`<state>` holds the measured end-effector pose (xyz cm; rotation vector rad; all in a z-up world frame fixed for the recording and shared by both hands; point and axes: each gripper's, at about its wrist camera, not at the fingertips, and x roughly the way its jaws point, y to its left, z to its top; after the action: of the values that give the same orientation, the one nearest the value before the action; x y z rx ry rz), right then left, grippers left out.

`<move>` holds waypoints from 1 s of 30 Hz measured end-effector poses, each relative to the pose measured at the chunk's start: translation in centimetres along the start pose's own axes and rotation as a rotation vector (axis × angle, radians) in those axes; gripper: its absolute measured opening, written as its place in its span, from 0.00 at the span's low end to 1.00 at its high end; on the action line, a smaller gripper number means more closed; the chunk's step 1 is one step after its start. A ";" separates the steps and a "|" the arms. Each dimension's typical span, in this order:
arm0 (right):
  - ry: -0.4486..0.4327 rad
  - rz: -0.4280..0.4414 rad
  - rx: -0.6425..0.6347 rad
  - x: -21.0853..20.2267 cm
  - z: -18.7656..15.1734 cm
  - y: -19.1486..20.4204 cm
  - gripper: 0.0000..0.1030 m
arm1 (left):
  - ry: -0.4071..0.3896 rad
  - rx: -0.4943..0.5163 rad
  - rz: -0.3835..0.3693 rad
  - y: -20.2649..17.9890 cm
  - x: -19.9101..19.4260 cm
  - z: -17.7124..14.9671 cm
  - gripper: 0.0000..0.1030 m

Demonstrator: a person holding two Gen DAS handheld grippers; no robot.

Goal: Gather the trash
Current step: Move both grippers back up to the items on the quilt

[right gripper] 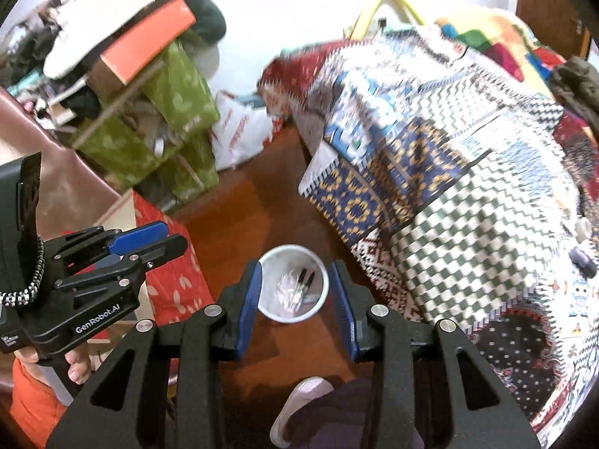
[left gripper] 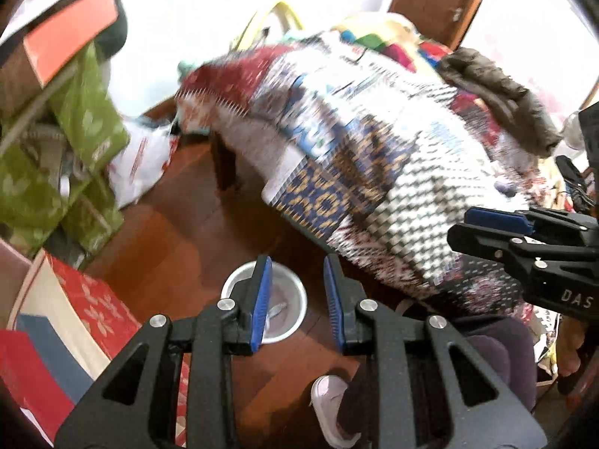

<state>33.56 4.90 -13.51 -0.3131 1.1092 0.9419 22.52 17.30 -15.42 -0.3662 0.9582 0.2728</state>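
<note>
Left tool (left gripper: 295, 299) hangs empty, parted, above a white bin (left gripper: 295, 305) on wooden floor (left gripper: 179, 247).

My left claw (left gripper: 295, 299) has a black frame with triangular cut-outs, round silver screw heads at the pivots, and ribbed blue pads (left gripper: 262, 299) on the inner finger faces. My right claw (right gripper: 295, 299) is built the same way, with blue pads (right gripper: 251, 299). The left unit's side carries white "GenRobot.AI" lettering and a black-and-white braided cord; the right unit's side shows "DAS". I wear dark purple trousers (left gripper: 498, 355), a white shoe (left gripper: 329, 400) and an orange sleeve (right gripper: 33, 404).
</note>
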 end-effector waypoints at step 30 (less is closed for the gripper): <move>-0.424 -0.433 0.307 -20.6 -6.5 -20.1 0.33 | -0.229 0.347 -0.204 -26.4 -2.4 9.3 0.37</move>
<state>42.51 -21.21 -3.08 -0.0859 0.7361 0.4156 38.28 -2.87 -3.74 -0.1081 0.7192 -0.0396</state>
